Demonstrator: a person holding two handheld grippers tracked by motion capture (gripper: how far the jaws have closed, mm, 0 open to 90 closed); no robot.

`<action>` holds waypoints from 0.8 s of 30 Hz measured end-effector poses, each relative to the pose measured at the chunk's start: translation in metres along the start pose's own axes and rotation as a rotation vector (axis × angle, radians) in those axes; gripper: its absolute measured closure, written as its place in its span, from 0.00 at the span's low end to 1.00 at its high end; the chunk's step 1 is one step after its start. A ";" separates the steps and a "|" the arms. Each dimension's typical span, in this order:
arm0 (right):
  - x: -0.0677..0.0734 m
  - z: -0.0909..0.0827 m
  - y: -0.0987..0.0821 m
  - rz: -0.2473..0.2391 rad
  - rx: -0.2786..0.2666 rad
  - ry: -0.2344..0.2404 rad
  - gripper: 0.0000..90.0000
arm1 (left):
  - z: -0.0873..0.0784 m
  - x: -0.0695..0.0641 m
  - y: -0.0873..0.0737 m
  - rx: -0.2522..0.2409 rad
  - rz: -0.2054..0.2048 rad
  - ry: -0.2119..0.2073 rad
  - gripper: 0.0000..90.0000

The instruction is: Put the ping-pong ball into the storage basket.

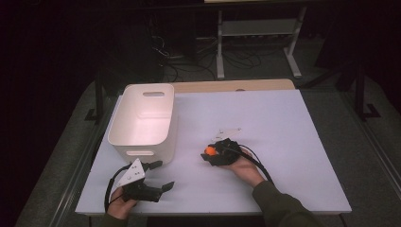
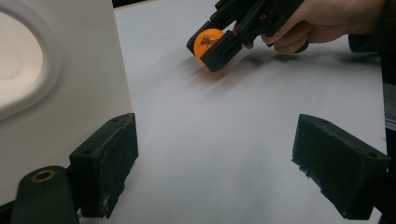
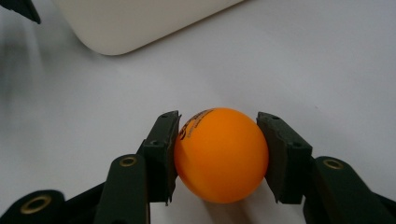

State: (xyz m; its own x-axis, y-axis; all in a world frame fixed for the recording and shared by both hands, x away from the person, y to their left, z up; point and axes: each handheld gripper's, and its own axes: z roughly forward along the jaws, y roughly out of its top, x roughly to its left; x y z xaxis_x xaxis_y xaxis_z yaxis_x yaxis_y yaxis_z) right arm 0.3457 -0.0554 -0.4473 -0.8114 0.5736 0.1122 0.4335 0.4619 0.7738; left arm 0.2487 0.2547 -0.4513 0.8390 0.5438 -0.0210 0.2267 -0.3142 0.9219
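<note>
Orange ball [image 3: 220, 154] pinched in the right gripper [image 1: 211, 152] over the white worktop [image 1: 283, 142].

The right jaws pressed on both sides of the ball, near the white bin [image 1: 142, 120]. The left gripper [image 1: 161, 176] rested beside the bin, its jaws spread wide and holding nothing.

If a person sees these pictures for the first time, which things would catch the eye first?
First comes the orange ball, clamped in the right claw near the middle of the table. Next is the white bin, standing to the ball's left with nothing visible inside. The left claw rests open in front of the bin, holding nothing.
</note>
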 end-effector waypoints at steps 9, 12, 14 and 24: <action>0.004 -0.003 0.004 -0.010 -0.004 0.023 0.55 | 0.000 0.000 0.000 0.002 -0.001 -0.002 0.16; 0.005 -0.003 0.005 -0.016 -0.003 0.028 0.55 | 0.000 0.000 0.000 0.001 0.000 -0.003 0.16; 0.006 -0.003 0.005 -0.018 -0.004 0.034 0.55 | 0.000 0.000 0.000 0.000 -0.001 -0.003 0.16; 0.016 -0.004 0.010 -0.042 -0.007 0.062 0.55 | 0.000 0.000 0.000 0.001 0.000 -0.003 0.16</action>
State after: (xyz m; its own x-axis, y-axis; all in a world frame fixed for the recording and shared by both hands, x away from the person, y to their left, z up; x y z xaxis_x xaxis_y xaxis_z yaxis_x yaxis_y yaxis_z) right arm 0.3361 -0.0442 -0.4356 -0.8515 0.5109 0.1180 0.3961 0.4793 0.7832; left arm 0.2488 0.2547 -0.4513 0.8406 0.5412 -0.0218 0.2268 -0.3152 0.9215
